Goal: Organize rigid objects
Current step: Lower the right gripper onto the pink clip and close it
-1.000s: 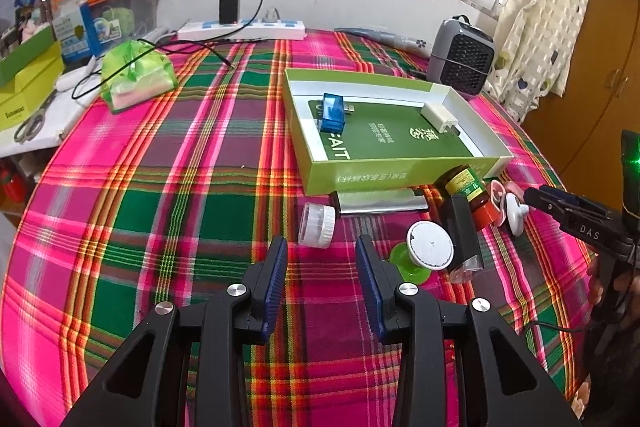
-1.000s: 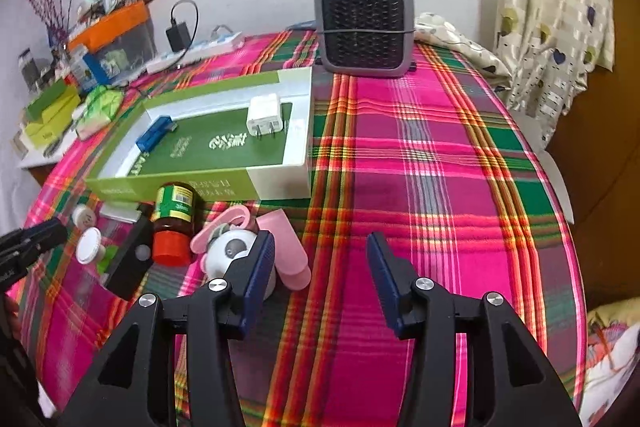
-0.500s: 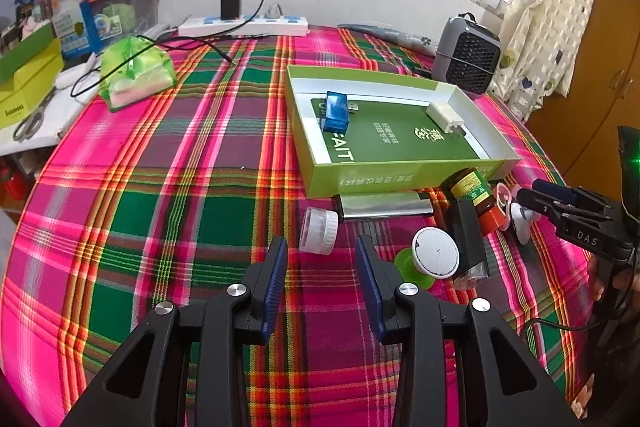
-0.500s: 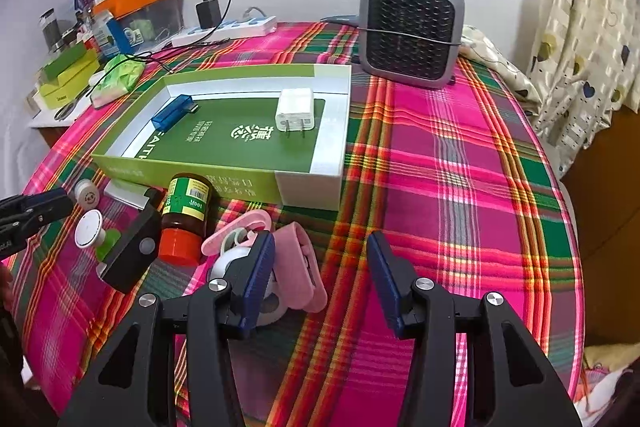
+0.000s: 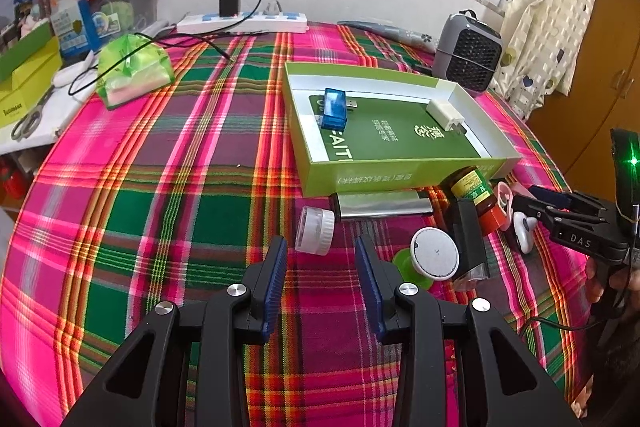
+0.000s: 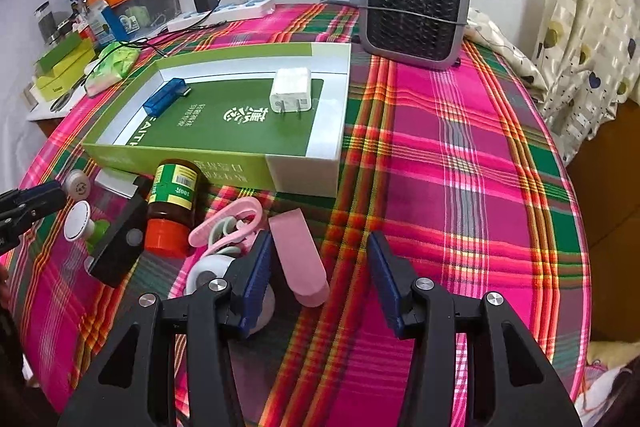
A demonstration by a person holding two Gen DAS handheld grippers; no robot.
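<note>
A shallow green box (image 5: 400,173) (image 6: 176,157) lies on the plaid table, with a blue USB device (image 5: 334,108) and a white charger (image 6: 291,89) inside it. Loose items lie in front of it: a brown bottle with an orange cap (image 6: 174,203), a black block (image 6: 120,239), a silver flat case (image 5: 380,205), a round white cap (image 5: 434,254) and a small white jar (image 5: 315,230). My left gripper (image 5: 322,267) stands open just short of the jar. Open too, my right gripper (image 6: 320,255) hangs over a pink flat piece (image 6: 300,259), beside a pink and white gadget (image 6: 224,227).
A grey heater (image 6: 414,7) stands behind the box on the right. A power strip (image 5: 244,23), a green bag (image 5: 132,71) and cluttered boxes sit at the far left. Curtains hang at the right. The table edge curves close on the right.
The right wrist view has swung a little to the left, so the heater sits further right in it. The pink items stay by its left finger. The left gripper has not moved.
</note>
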